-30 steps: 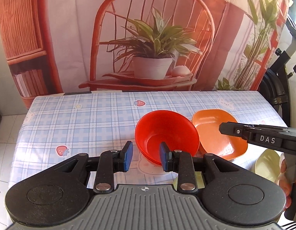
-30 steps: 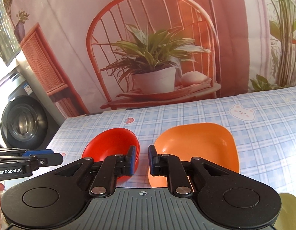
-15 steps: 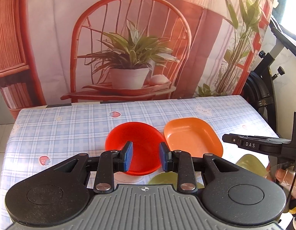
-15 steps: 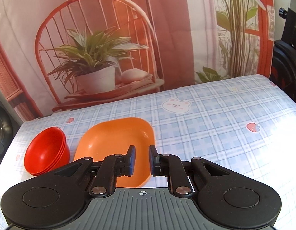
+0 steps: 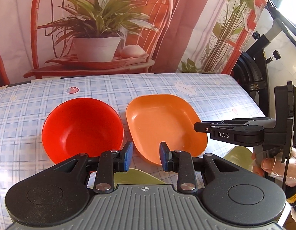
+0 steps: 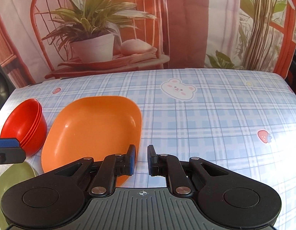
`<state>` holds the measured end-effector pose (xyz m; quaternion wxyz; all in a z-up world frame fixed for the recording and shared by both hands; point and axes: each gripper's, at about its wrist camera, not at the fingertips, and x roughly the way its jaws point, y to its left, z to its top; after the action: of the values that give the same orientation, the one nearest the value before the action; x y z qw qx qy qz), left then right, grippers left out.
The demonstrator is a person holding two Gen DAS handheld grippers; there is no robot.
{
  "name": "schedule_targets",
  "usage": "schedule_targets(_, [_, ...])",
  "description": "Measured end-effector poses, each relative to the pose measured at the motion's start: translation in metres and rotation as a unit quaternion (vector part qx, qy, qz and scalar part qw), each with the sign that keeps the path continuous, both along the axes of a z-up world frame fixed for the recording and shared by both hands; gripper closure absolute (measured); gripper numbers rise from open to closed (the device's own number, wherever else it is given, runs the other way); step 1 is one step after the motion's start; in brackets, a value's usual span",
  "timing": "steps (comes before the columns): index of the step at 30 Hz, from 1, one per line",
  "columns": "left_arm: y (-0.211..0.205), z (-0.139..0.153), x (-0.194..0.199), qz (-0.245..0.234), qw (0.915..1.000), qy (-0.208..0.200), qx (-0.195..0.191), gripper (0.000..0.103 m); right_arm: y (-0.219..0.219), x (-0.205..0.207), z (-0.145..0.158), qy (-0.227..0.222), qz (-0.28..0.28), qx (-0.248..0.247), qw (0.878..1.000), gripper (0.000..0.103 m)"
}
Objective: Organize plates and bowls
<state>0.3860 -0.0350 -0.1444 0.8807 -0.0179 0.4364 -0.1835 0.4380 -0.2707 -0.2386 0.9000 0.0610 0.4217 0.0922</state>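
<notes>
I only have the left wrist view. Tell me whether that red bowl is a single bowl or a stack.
Observer: A stack. The right wrist view catches the red bowls from the side, and three nested rims show.
Operator: Report the right gripper's jaws. I see it only side-on.
Observer: The right gripper is open with nothing between its fingers. Its left finger hangs over the near right edge of the orange plate, and the other is over the tablecloth.
</notes>
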Motion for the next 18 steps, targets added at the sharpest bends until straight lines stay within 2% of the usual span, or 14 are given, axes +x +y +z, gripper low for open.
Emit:
schedule_targets(4, [-0.013, -0.007, 0.008, -0.011, 0.9996, -0.01, 0.023, 0.071, -0.003, 0.002, -0.003, 0.007, 0.004, 0.003, 1.0, 0.098])
schedule_targets(9, [-0.019, -0.012, 0.017, -0.01, 0.9999, -0.006, 0.013, 0.072, -0.007, 0.003, -0.004, 0.008, 0.005, 0.012, 1.0, 0.098])
schedule_targets(13, [-0.027, -0.021, 0.025, -0.007, 0.9996, -0.003, 0.028, 0.072, -0.008, 0.003, -0.004, 0.008, 0.003, 0.016, 1.0, 0.098])
schedule_targets(14, [-0.027, -0.023, 0.027, -0.004, 0.9997, -0.002, 0.026, 0.076, -0.009, 0.003, -0.004, 0.008, 0.002, 0.02, 1.0, 0.098])
schedule_targets(15, [-0.027, -0.024, 0.027, -0.001, 0.9997, -0.001, 0.024, 0.084, -0.01, 0.003, -0.004, 0.011, -0.002, 0.021, 1.0, 0.098])
schedule_targets(18, [-0.027, -0.025, 0.027, 0.002, 0.9997, 0.001, 0.025, 0.086, -0.014, 0.001, -0.002, 0.015, -0.017, 0.04, 0.999, 0.099])
